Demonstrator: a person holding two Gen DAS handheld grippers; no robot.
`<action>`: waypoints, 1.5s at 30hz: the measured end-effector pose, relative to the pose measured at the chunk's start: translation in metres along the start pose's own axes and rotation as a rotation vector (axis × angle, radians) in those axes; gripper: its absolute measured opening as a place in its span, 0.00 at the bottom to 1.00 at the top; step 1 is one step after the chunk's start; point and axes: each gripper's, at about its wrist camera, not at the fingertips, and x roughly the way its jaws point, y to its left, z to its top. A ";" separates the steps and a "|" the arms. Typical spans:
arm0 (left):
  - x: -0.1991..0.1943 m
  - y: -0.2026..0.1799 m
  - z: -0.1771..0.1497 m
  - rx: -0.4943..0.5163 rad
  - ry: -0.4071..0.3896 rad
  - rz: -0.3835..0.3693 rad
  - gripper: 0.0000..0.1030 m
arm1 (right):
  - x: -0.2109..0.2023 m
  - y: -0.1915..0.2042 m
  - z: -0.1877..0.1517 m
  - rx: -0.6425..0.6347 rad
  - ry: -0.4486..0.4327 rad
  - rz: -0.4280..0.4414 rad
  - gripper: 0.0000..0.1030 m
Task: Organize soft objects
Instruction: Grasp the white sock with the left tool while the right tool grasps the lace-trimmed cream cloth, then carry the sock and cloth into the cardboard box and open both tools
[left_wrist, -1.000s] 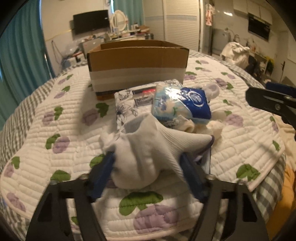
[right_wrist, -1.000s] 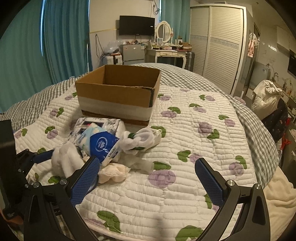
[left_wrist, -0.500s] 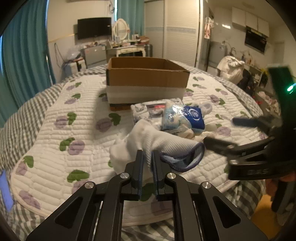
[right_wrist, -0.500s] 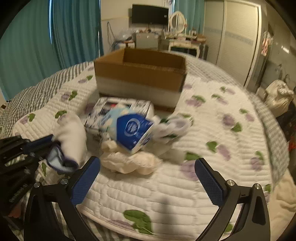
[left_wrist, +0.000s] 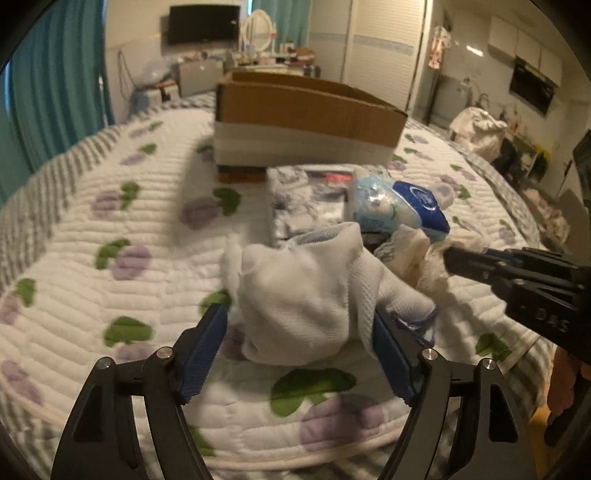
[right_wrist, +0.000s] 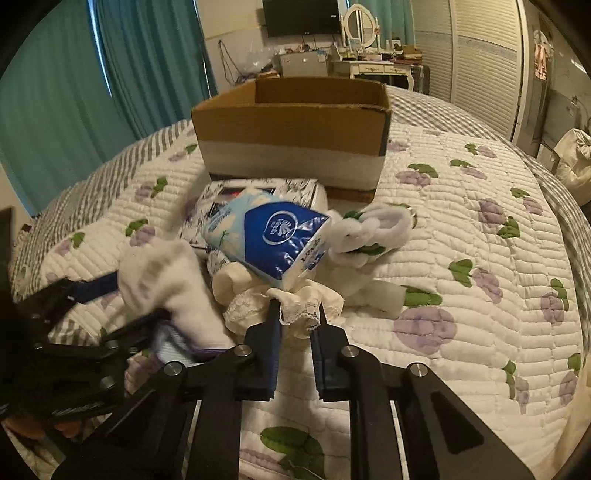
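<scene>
A white sock (left_wrist: 310, 295) lies on the quilt between the wide-apart blue pads of my left gripper (left_wrist: 299, 332), which is open; it also shows in the right wrist view (right_wrist: 166, 280). My right gripper (right_wrist: 295, 314) is shut on a cream lace-edged cloth (right_wrist: 295, 302) at the front of the pile, seen in the left wrist view (left_wrist: 432, 269) too. Behind lie a blue tissue pack (right_wrist: 273, 236), a floral packet (right_wrist: 258, 188) and a white-and-green rolled sock (right_wrist: 373, 229). An open cardboard box (right_wrist: 295, 133) stands farther back.
The pile sits on a white quilt with purple and green flowers (right_wrist: 461, 258) over a bed. Teal curtains (right_wrist: 110, 74) hang at the left. A dresser with mirror and a wardrobe stand behind. The left gripper's body (right_wrist: 55, 350) lies close at the right gripper's left.
My left gripper opened again and the white sock now lies between its pads. My right gripper moved in to the pile and shut on the lace cloth.
</scene>
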 end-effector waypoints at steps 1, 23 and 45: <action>0.004 -0.003 0.000 0.009 0.008 -0.003 0.76 | -0.003 -0.001 0.000 0.001 -0.006 0.001 0.13; -0.093 -0.020 0.045 0.095 -0.223 0.035 0.41 | -0.101 -0.010 0.038 0.018 -0.234 0.046 0.13; 0.048 0.002 0.240 0.127 -0.231 0.109 0.43 | 0.020 -0.060 0.237 0.061 -0.258 0.062 0.13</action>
